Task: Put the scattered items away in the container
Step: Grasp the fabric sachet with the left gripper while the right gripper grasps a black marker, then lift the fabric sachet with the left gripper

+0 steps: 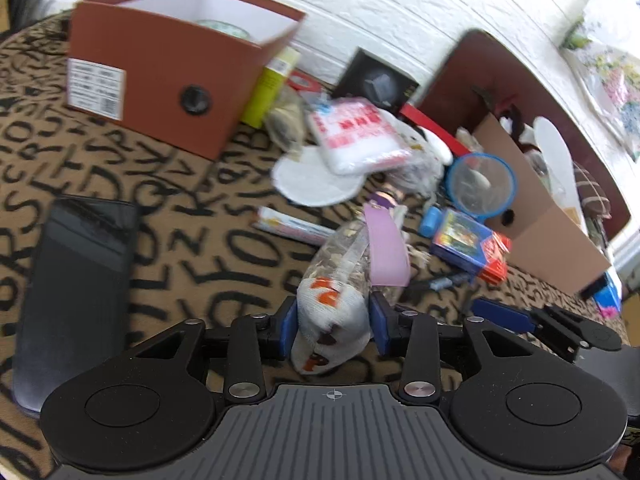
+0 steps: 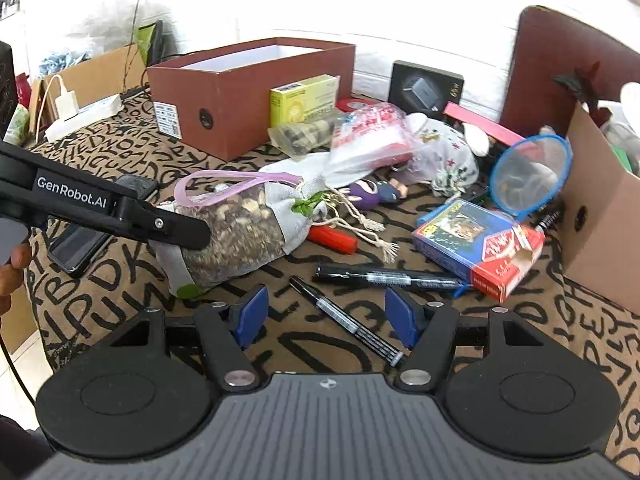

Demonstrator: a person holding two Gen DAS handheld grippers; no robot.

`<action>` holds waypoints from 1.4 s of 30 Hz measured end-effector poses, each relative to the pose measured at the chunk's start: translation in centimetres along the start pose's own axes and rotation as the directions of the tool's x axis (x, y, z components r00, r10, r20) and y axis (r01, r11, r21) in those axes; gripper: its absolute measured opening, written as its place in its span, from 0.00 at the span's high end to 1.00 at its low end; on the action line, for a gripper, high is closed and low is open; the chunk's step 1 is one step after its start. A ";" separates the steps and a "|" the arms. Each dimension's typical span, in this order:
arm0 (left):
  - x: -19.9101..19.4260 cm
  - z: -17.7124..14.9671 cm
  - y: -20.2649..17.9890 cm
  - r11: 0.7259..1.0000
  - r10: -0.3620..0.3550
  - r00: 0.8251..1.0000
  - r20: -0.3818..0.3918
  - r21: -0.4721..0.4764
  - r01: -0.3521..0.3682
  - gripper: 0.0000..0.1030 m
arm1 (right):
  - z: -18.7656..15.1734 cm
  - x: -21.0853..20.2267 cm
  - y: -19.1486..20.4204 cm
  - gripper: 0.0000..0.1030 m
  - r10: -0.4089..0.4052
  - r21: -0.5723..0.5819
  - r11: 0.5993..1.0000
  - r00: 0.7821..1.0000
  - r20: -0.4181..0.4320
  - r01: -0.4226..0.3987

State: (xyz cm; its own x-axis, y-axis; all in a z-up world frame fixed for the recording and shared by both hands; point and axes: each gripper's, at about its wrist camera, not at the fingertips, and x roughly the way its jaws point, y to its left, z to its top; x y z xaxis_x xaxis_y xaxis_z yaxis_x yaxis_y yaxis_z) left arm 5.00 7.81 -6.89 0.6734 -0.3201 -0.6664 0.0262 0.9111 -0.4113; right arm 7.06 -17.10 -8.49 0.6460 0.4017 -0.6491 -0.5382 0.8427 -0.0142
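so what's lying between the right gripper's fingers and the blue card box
In the right wrist view, two black markers: one slants across the right gripper, the other lies nearer the blue card box.

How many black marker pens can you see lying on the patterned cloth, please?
2. One black marker lies beside the blue-and-red card box; the other marker lies angled between the open right gripper fingers. More may hide under clutter.

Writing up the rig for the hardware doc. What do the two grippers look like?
Both match: left gripper and right gripper have blue pads on black linkage arms with silver pivot screws, two round black discs, and a ribbed grey body bearing a small crosshair mark. In the right view, the left gripper's black side shows white "GenRobot.AI" lettering. No cables visible on either.
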 end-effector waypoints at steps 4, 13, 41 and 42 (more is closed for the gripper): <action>-0.9 0.2 1.1 0.998 0.070 0.997 0.037 -0.005 -0.070 0.40 | 0.3 0.2 0.6 0.33 0.017 -0.006 1.000 1.000 0.002 -0.017; -0.3 1.9 0.4 0.995 0.007 0.998 0.063 0.102 -0.014 0.24 | 1.0 1.0 2.0 0.33 0.124 0.017 0.992 0.992 -0.008 -0.123; 1.6 0.8 -0.4 0.993 -0.096 0.989 -0.110 0.064 0.104 0.25 | 0.8 1.2 1.0 0.45 0.269 0.173 0.949 0.963 -0.008 -0.263; 1.8 0.9 -0.5 0.992 -0.093 0.989 -0.112 0.072 0.102 0.25 | 0.9 1.5 1.0 0.45 0.267 0.177 0.949 0.964 -0.009 -0.261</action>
State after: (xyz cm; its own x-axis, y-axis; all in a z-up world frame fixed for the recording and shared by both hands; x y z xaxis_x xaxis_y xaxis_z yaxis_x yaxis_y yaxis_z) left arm 6.83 7.05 -7.35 0.5809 -0.4308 -0.6906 0.1476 0.8901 -0.4312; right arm 7.98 -15.32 -8.77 0.4740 0.6085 -0.6365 -0.5832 0.7585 0.2908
